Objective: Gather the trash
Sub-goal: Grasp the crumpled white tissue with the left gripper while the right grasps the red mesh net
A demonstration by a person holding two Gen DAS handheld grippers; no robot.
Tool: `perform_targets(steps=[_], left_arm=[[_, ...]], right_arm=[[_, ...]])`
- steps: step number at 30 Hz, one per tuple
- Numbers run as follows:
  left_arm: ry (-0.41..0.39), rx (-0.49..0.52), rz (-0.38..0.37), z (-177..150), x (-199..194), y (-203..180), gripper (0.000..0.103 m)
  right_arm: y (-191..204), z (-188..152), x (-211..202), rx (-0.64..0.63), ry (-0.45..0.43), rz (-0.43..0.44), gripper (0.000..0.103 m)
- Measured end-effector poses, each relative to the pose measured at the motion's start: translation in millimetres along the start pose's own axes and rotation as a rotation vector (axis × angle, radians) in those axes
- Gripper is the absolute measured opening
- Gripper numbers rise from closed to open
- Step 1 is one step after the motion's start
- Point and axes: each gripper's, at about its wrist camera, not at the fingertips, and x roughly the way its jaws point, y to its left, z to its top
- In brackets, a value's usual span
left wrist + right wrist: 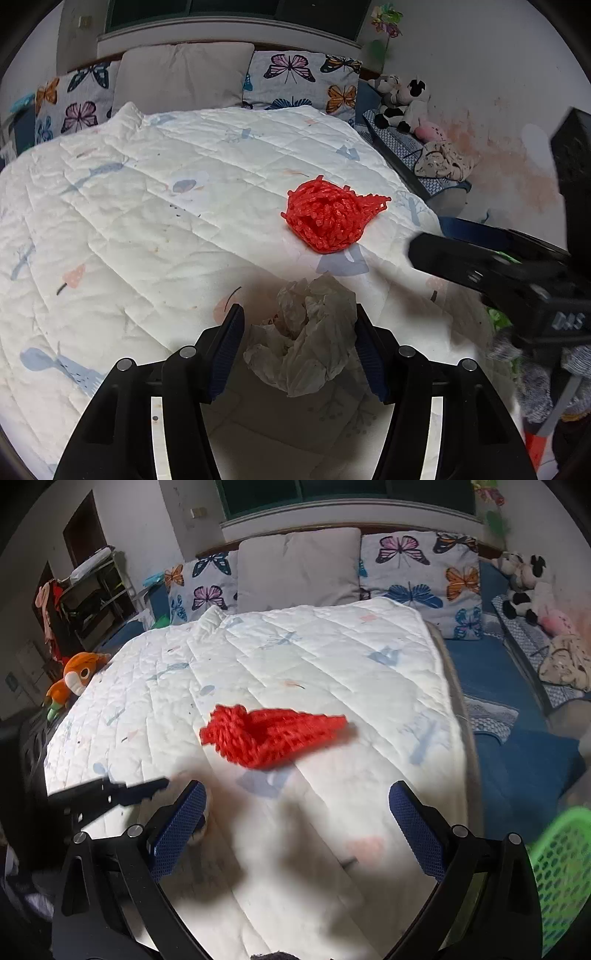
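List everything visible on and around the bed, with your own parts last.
crumpled tissue: 1, white, between the left gripper's pads
mesh net: 1, red, middle of the quilt
quilt: 1, white, covering the bed
butterfly pillows: 2, patterned, at the headboard
plain pillow: 1, beige, between them
plush toys: several, black-white and pink, right bedside
orange plush: 1, left bed edge
basket: 1, green, lower right
left hand-held gripper: black, blue pads
right hand-held gripper: black, blue pads, empty
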Motion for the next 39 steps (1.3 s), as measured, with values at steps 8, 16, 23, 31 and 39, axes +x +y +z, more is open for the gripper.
perform_targets(steps=[8, 16, 23, 31, 39], left_arm=[[-0.002, -0.033, -0.036, -1, 1, 6, 0.057], [-0.004, -0.05, -0.052, -4, -2, 6, 0.057], [-0.003, -0.055, -0.069, -5, 0, 8, 0.057], [-0.007, -0.043, -0.094, -5, -1, 7, 0.043], [-0.024, -0.043, -0.085, -6, -9, 9, 0.039]], right_arm=[[2, 19, 25, 0.057, 0.021, 0.048, 0.091], [3, 30, 42, 0.082, 0.043, 0.042, 0.087], [0, 30, 57, 0.113, 0.077, 0.049, 0.078], [0, 27, 48, 0.109, 0.048, 0.073, 0.054], [-4, 21, 31, 0.107, 0.005, 0.063, 0.042]])
